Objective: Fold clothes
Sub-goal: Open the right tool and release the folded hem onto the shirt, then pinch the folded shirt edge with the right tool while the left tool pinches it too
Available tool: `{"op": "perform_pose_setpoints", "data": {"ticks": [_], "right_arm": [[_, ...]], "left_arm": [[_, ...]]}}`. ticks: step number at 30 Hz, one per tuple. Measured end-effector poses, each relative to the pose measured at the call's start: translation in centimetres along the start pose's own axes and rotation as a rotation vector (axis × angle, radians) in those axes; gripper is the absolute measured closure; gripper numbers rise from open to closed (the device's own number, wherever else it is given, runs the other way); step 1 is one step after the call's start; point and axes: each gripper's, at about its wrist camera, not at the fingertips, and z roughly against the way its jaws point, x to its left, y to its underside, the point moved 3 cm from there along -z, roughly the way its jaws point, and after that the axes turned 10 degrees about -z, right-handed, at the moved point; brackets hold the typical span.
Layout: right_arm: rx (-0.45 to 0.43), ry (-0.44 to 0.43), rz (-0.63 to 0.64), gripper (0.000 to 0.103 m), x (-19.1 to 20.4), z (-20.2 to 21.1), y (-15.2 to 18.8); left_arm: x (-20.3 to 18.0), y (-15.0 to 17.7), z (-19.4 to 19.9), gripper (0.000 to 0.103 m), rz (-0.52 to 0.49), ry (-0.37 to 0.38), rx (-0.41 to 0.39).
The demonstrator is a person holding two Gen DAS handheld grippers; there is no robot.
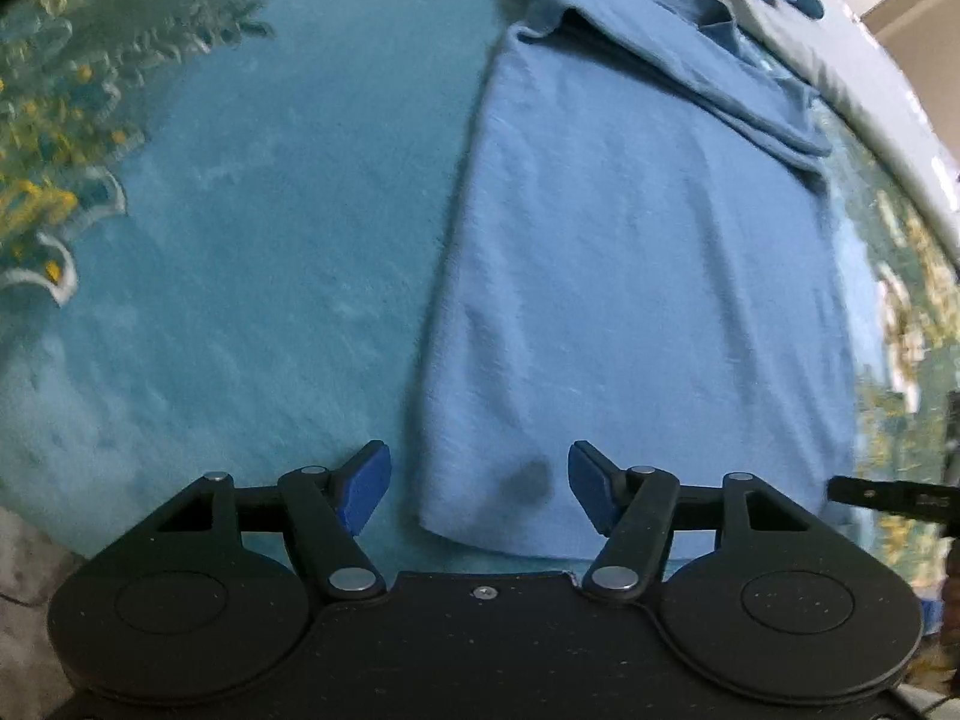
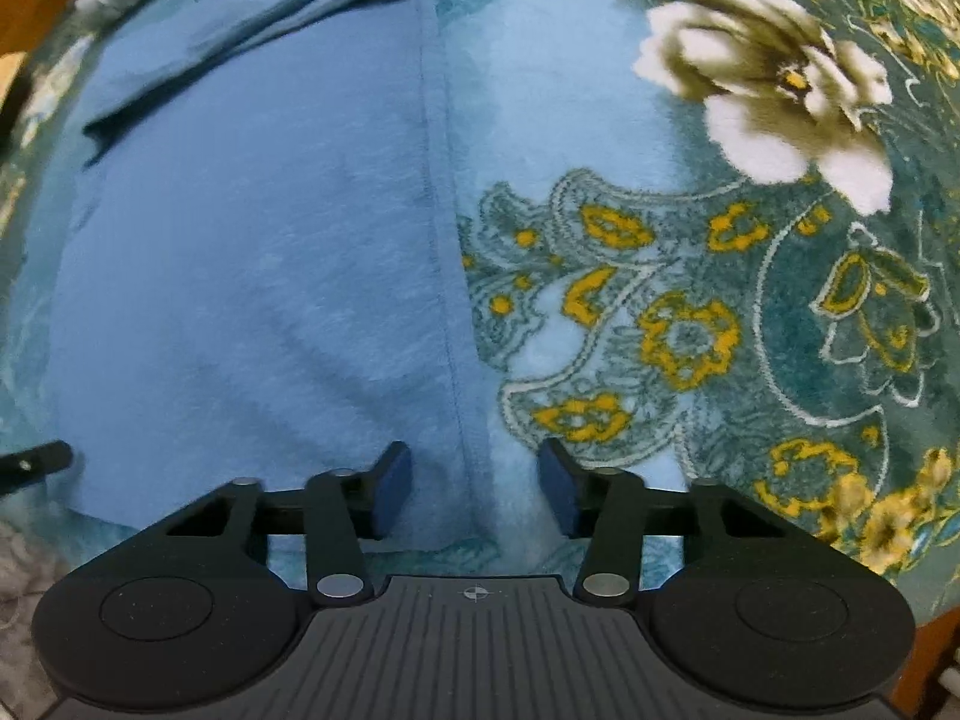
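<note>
Blanket: a teal floral blanket [image 2: 690,324] is lying under everything, plain pale blue near the shirt and patterned with yellow and white flowers farther out.
Shirt: the blue shirt [image 1: 648,300] is lying flat on the blanket, folded into a long panel, its bottom hem toward me and its collar end at the far side.
Folded part: a sleeve or collar flap [image 1: 690,66] is lying doubled over across the shirt's far end.
Shirt edges: the shirt's stitched right edge [image 2: 444,276] is running straight toward my right jaws; its left edge is running toward my left jaws.
White flower: a big white bloom [image 2: 768,90] in the blanket's pattern is sitting well to the right of the shirt.
Left gripper [image 1: 479,486]: I am holding my jaws spread wide apart, gripping nothing, hovering at the shirt's near left corner, one blue pad over the blanket and the other over the shirt.
Right gripper [image 2: 474,492]: my jaws are also gaping wide, gripping nothing, straddling the shirt's near right corner.
Dark spot: a small dark patch [image 1: 525,477] is showing on the shirt near its hem, between my left jaws.
</note>
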Motion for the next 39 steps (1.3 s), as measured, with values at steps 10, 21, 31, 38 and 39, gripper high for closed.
{"op": "perform_pose_setpoints", "data": {"ticks": [10, 21, 31, 38, 39], "right_arm": [[0.059, -0.163, -0.084, 0.099, -1.4, 0.9, -0.2], [0.003, -0.311, -0.134, 0.099, -2.0, 6.2, -2.2], [-0.133, -0.409, -0.163, 0.099, 0.4, 10.5, -8.7], [-0.199, -0.395, -0.19, 0.099, 2.2, 11.0, -13.5], [-0.207, -0.39, -0.194, 0.099, 2.5, 10.9, -14.2]], "left_arm": [[1.8, 1.1, -0.1, 0.101, 0.248, 0.004, -0.006], [-1.0, -1.5, 5.8, 0.102, 0.303, -0.024, -0.133], [-3.3, -8.1, 10.2, 0.102, 0.288, 0.001, -0.254], [-3.9, -13.6, 10.0, 0.102, 0.237, 0.049, -0.293], [-4.0, -14.6, 9.7, 0.102, 0.226, 0.054, -0.295]]}}
